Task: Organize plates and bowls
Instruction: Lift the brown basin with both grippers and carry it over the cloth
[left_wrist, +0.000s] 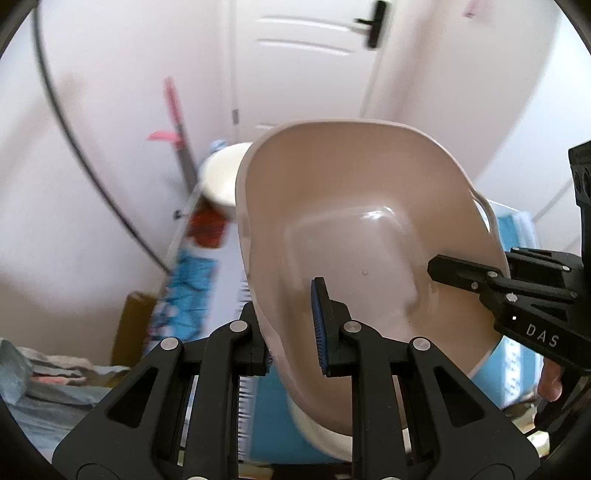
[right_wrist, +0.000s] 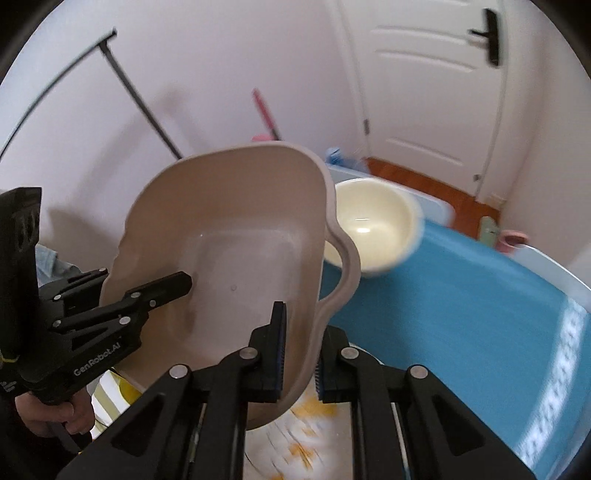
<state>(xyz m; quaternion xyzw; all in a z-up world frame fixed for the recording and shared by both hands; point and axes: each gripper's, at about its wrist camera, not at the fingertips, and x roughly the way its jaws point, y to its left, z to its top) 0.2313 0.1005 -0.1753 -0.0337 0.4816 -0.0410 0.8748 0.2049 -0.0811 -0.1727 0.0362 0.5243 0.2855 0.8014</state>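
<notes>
Now both my grippers pinch the beige basin (left_wrist: 354, 236), left gripper (left_wrist: 295, 325) clamped on its left wall, right gripper (right_wrist: 299, 350) on its right rim, tilted above the blue table (right_wrist: 461, 314), cream bowl (right_wrist: 373, 225) far behind.

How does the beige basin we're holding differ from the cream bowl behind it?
The beige basin is squarish with a cut-out handle; the cream bowl is round with no handle visible. The basin is lifted and tilted steeply, gripped on opposite rims by the left gripper and right gripper; the bowl sits upright on the blue tablecloth. Both look empty.
</notes>
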